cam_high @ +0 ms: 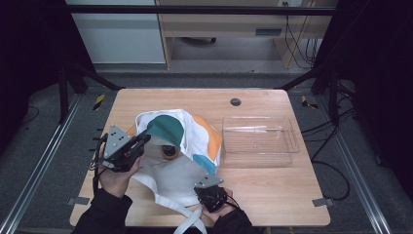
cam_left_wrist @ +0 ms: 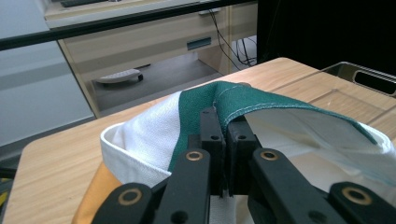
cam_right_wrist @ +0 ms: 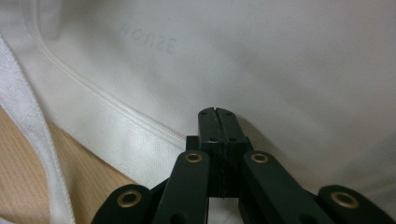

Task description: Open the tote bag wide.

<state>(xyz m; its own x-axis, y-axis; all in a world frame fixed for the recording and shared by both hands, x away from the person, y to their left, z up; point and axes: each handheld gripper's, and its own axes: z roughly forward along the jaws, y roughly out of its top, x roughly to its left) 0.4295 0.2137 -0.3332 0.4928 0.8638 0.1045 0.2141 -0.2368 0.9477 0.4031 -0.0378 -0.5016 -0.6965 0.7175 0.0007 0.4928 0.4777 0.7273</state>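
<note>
We hold a cloth bag (cam_high: pixel 187 141) between our two grippers on the table (cam_high: pixel 272 195). Our left gripper (cam_high: pixel 145 139) has its jaws pinched tight on the green edge (cam_left_wrist: pixel 243 100) of the bag's mouth, lifting that rim clear of the wood, so the opening gapes just beyond its tips. Our right gripper (cam_high: pixel 210 191) rests low on the white lower panel (cam_right_wrist: pixel 261 70) of the bag with its jaws pressed together; whether any cloth is actually caught between them we cannot tell from its own view.

Inside the raised mouth, just past the left gripper's tips, sits a small dark round thing (cam_high: pixel 169 150), partly shadowed, too small to identify.

The relation that matters: the bag's long axis runs from the straps (cam_high: pixel 192 219) beside our right gripper up to the lifted mouth ahead of our left. The clear plastic tray (cam_high: pixel 287 146) lies beyond and to the outer side of our right gripper, well apart from the left, so the right hand is the nearer one to it. We judge that whatever comes out of the bag would go that way, with the left keeping the mouth up.
</note>
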